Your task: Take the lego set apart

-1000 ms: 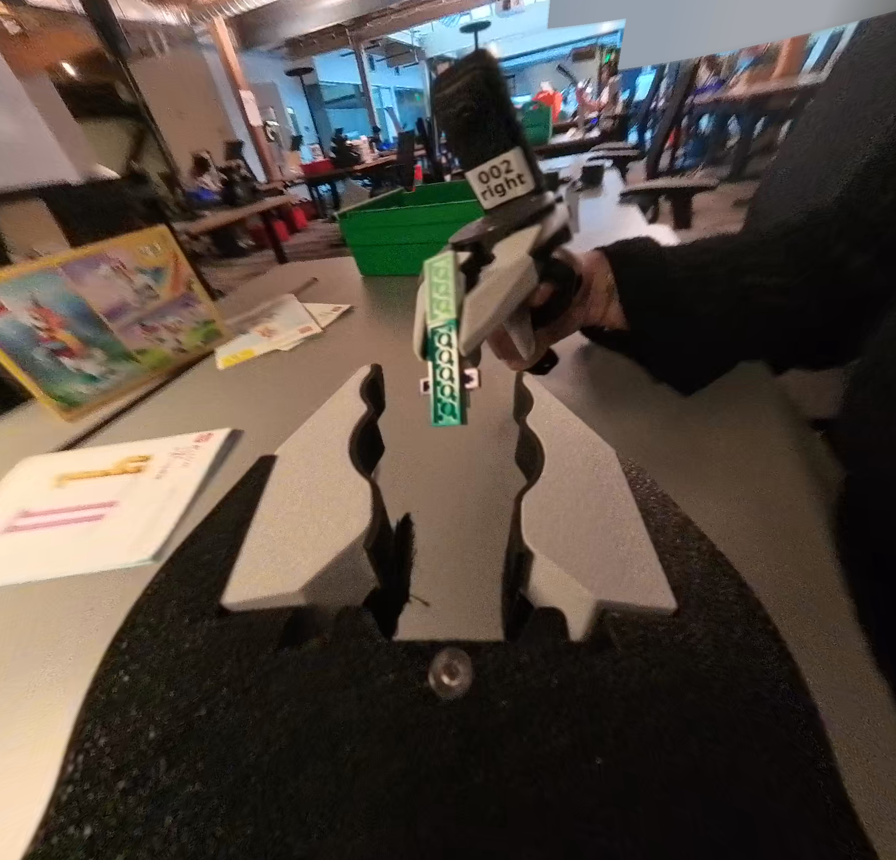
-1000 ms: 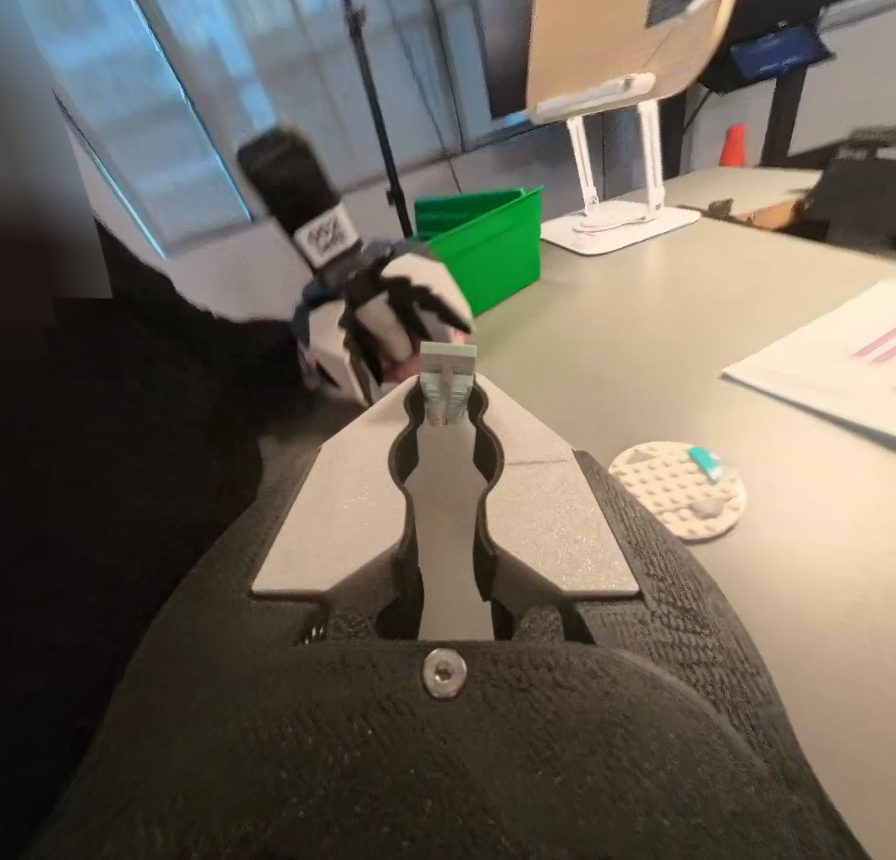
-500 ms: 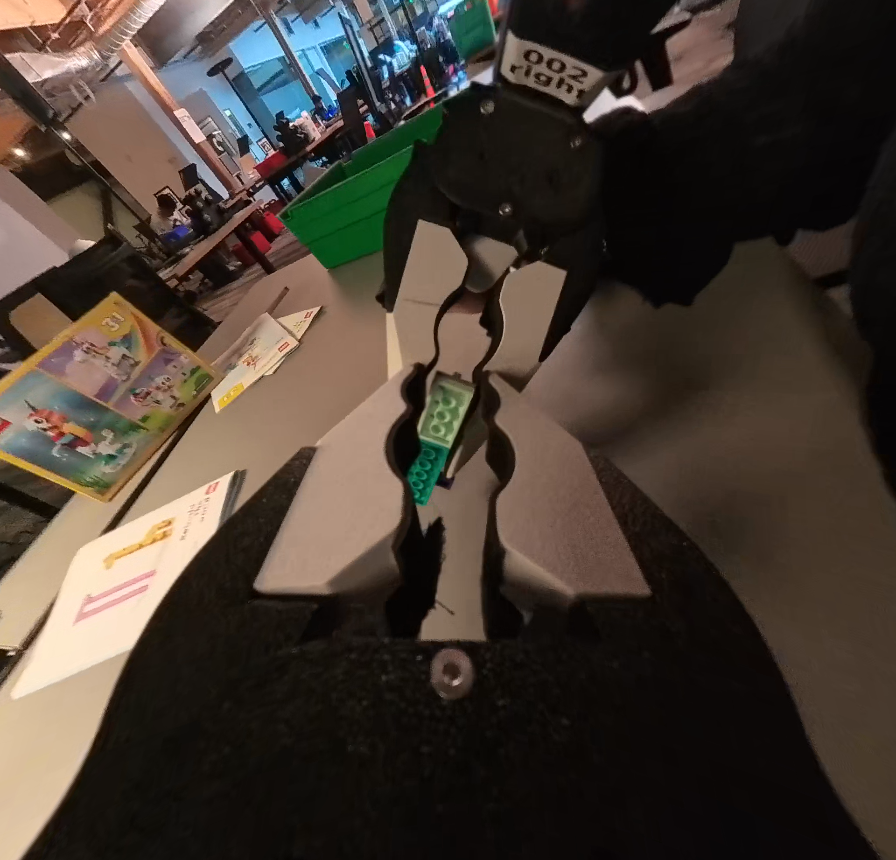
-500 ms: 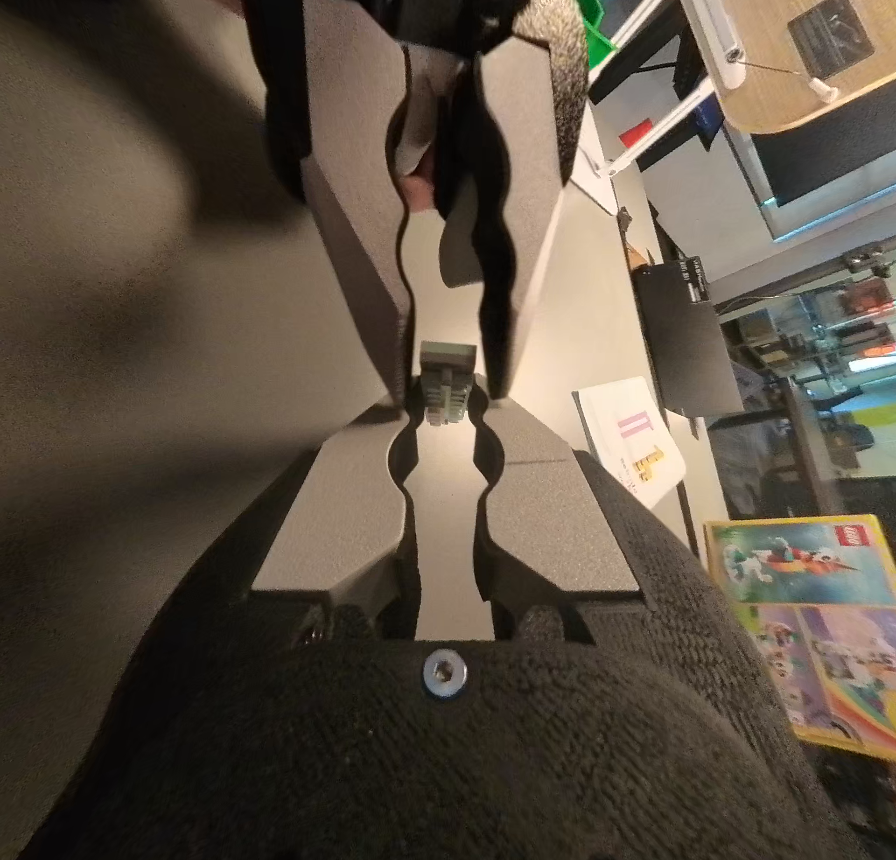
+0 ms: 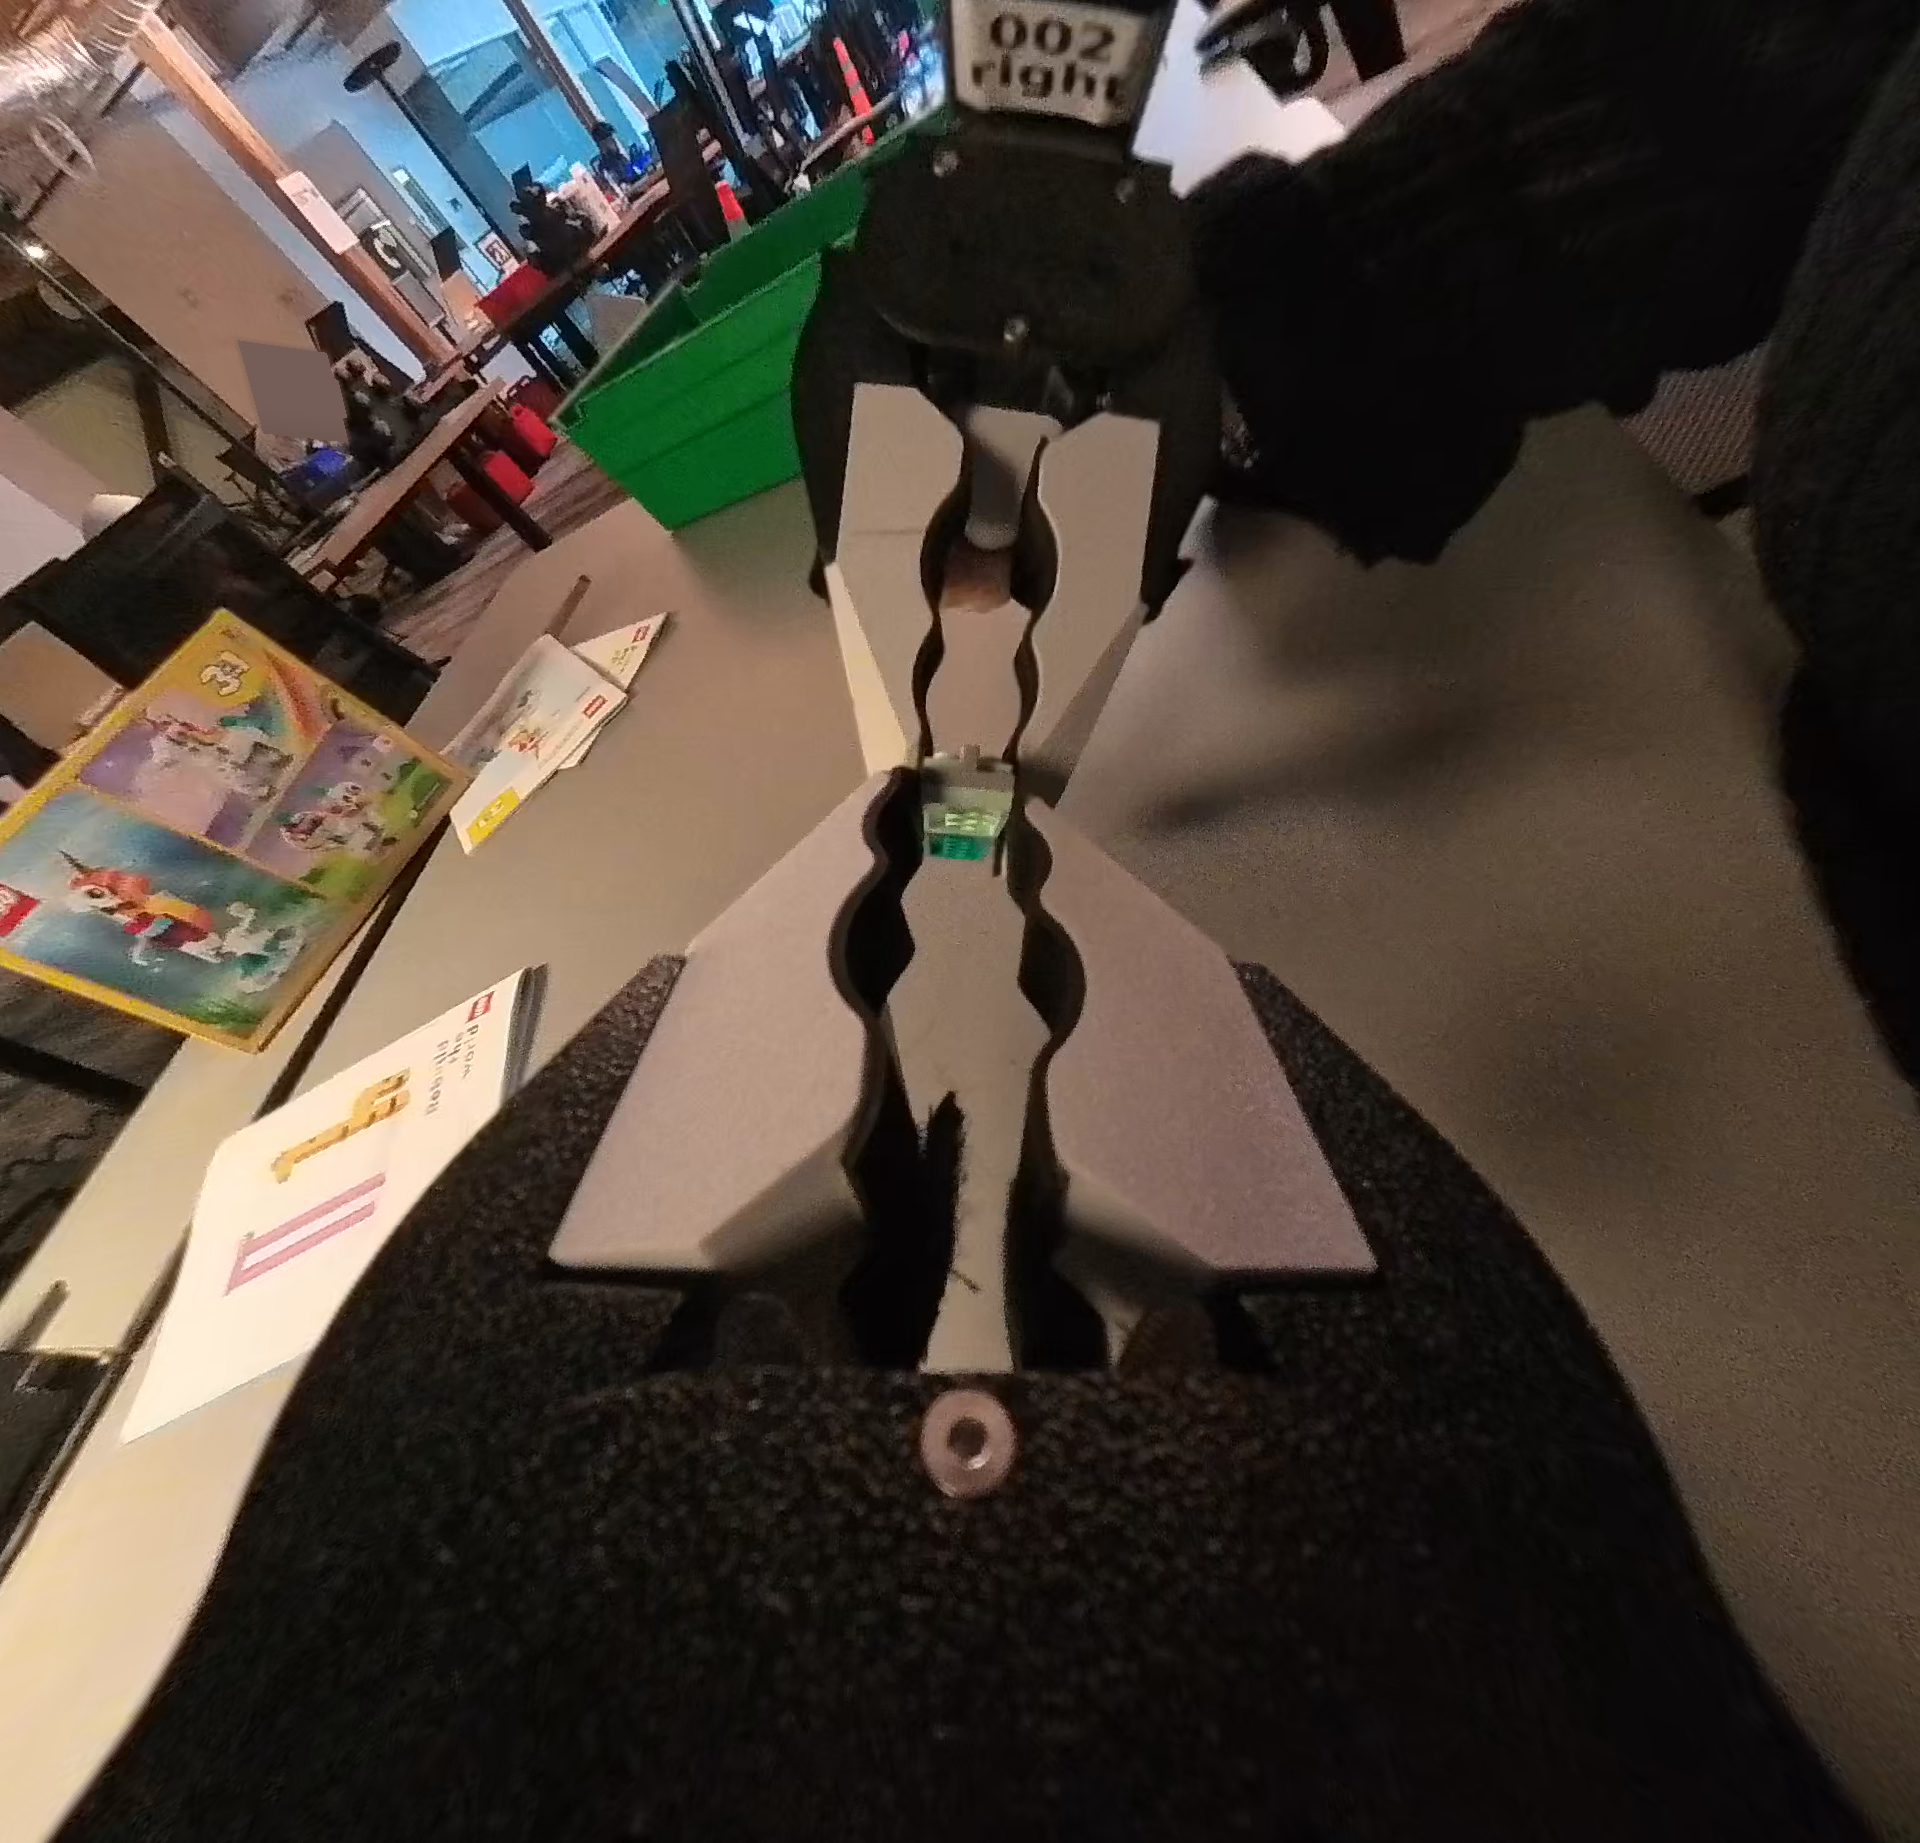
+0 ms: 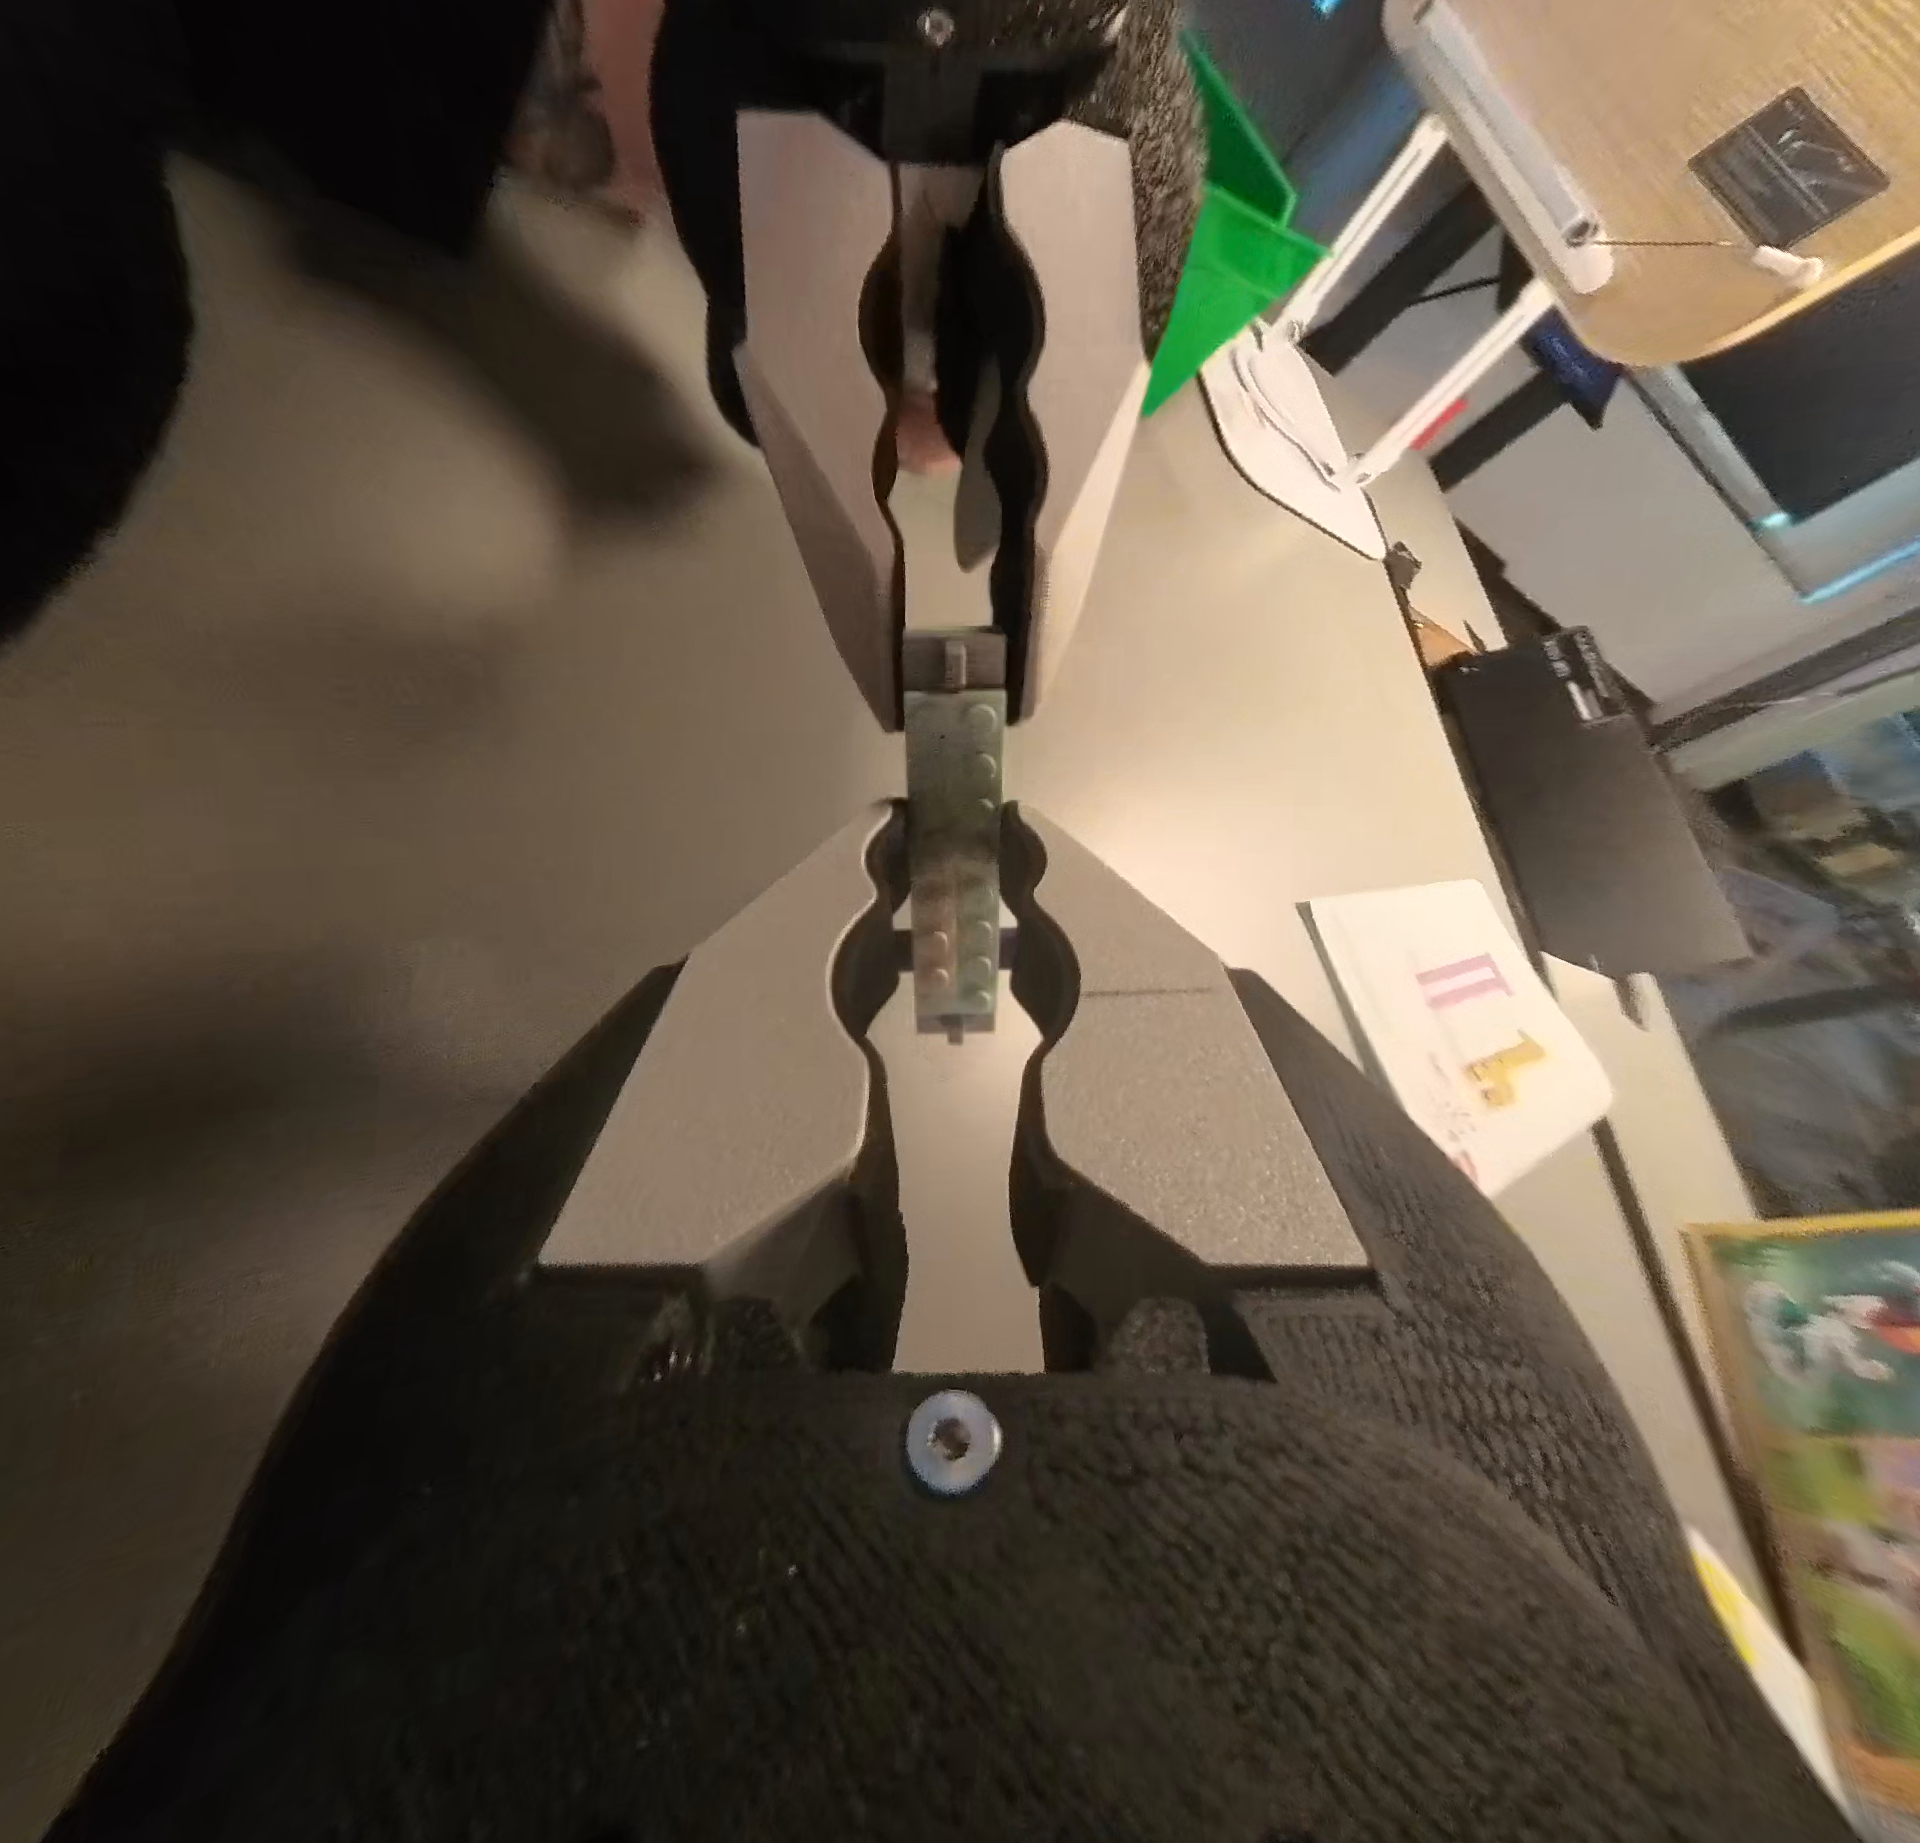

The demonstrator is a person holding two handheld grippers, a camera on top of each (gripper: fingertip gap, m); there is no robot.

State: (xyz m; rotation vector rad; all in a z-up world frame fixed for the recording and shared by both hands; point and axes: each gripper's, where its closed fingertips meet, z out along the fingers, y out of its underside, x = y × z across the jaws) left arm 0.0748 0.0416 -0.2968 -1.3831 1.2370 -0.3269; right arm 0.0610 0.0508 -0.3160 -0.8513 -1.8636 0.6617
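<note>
A small stack of green lego plates (image 5: 964,825) hangs above the grey table, held between two grippers that face each other tip to tip. In the left wrist view my left gripper (image 5: 961,806) is shut on its near end, and the right gripper (image 5: 968,749) comes from the far side. In the right wrist view the stack (image 6: 954,806) appears as a long studded strip. My right gripper (image 6: 951,822) is shut on its near half and the left gripper (image 6: 951,718) clamps its far, darker end. A black sleeve (image 5: 1507,266) holds the right gripper.
A green bin (image 5: 717,380) stands at the far side of the table (image 5: 1455,858). A lego box (image 5: 197,837) and two instruction booklets (image 5: 343,1201) (image 5: 551,723) lie to the left. The right wrist view shows a booklet (image 6: 1455,1024), a black device (image 6: 1579,785) and a white stand (image 6: 1455,287). Less than 4 cm separates the two grippers' tips.
The two grippers have come together tip to tip. My left gripper, open a second ago, has closed on the free end of the green stack held by the right gripper.
</note>
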